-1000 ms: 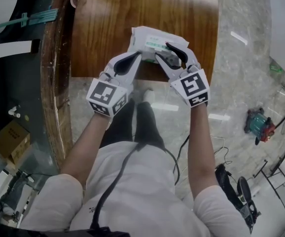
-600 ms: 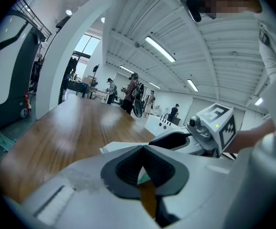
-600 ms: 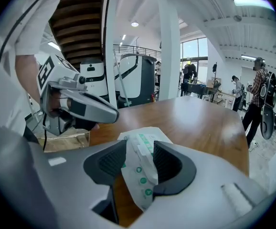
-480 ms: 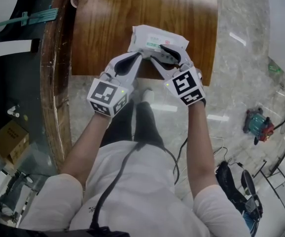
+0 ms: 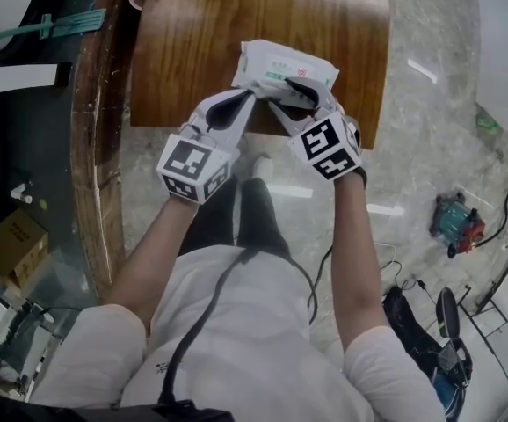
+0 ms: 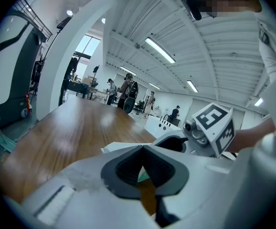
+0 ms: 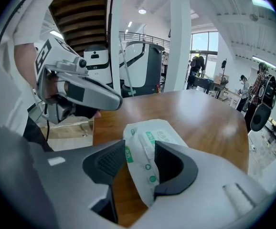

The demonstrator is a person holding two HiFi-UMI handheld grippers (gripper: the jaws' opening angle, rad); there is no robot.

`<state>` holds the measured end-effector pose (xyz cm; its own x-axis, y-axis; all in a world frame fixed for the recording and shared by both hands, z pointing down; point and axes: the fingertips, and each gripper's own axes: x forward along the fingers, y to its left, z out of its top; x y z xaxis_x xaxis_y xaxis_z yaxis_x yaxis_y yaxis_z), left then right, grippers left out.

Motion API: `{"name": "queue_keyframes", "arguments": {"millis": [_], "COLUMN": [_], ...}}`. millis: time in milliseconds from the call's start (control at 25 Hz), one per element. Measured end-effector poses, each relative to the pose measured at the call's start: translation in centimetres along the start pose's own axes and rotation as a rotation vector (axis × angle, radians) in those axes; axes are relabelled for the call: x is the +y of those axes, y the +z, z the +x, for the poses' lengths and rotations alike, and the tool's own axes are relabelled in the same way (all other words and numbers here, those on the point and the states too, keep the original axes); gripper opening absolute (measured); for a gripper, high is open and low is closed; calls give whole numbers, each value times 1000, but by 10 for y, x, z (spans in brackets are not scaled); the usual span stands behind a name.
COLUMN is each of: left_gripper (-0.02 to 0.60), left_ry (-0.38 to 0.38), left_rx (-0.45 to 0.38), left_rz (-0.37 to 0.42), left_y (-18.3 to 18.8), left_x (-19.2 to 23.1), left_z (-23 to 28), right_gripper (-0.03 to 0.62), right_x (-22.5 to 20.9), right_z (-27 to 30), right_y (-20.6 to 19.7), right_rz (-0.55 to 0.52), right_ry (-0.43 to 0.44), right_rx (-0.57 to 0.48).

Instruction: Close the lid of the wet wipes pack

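Wet wipes pack (image 5: 285, 67) lies flat at the near edge of a glossy brown wooden table (image 5: 192, 33) with rounded corners, right in front of the person. The left gripper (image 5: 252, 93) has its fingers pressed together at the pack's near left corner. A sliver of white and green film shows between the pads, so it seems to pinch the wrapper's edge. The right gripper (image 5: 291, 97) has its fingers spread, one on either side of the pack's near end, and the wrapper between them does not look squeezed. The table stands on a pale, marbled, shiny floor (image 5: 430, 121). On the floor a cardboard box (image 5: 12, 251) sits to the left and a red and green device (image 5: 454, 224) to the right among cables. Both gripper views show a big open hall with white columns (image 7: 178, 42), a ribbed white ceiling with strip lights (image 6: 159, 50), and people (image 6: 128, 92) standing far off beyond the table. Print on the pack is green with a small red mark, too small to read. The marker cubes (image 5: 192, 170) carry only black and white squares.
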<state>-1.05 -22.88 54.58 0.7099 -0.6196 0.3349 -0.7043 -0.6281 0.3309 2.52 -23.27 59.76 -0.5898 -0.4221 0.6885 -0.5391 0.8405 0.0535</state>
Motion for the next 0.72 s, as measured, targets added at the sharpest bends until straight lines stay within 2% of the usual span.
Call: {"name": "queue_keyframes", "arguments": {"millis": [160,720], "left_gripper": [5,5], "left_ry": [-1,-14], "left_rx": [-6,-9], "left_rz": [2,11], "left_y": [6,8], "left_x": [0,-16], "left_z": [-4,-17], "right_gripper": [218,218], "right_x": [5,5], "right_z": [5,4], "right_y": [-1,-1], "right_rz": [-12,84], "right_ry": [24,-24], "right_rx": [56,58]}}
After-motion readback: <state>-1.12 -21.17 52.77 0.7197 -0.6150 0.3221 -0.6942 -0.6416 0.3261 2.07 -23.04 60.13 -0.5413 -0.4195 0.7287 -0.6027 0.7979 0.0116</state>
